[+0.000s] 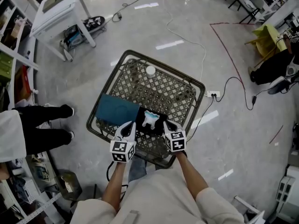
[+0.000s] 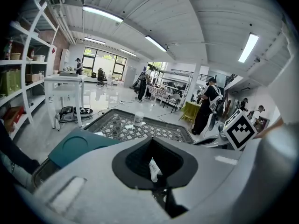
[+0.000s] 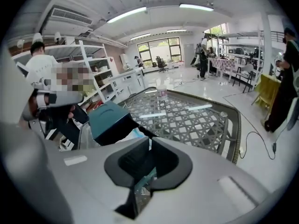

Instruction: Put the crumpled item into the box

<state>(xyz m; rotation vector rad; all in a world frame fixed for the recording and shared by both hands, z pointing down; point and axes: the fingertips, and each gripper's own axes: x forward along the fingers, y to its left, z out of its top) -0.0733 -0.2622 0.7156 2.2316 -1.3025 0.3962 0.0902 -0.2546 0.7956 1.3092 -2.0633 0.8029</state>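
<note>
The crumpled item [image 1: 150, 118], white with pale blue edges, hangs over the open black box [image 1: 159, 129] at the near edge of the lattice table [image 1: 187, 85]. My left gripper [image 1: 132, 125] is at its left and my right gripper [image 1: 166, 124] at its right. In the left gripper view the jaws [image 2: 154, 169] are together with a white scrap pinched between them. The right gripper [image 3: 145, 174] is shut on a clear, bluish crumpled bit. A teal lid [image 1: 117, 110] lies left of the box, also seen as the lid [image 2: 77, 146] and the lid [image 3: 110, 115].
A white cup [image 1: 150, 70] stands at the table's far side. A person in dark trousers [image 1: 44, 125] stands close to the table's left. A white side table [image 1: 56, 10] is at the far left. A cable and power strip [image 1: 213, 94] lie on the floor to the right.
</note>
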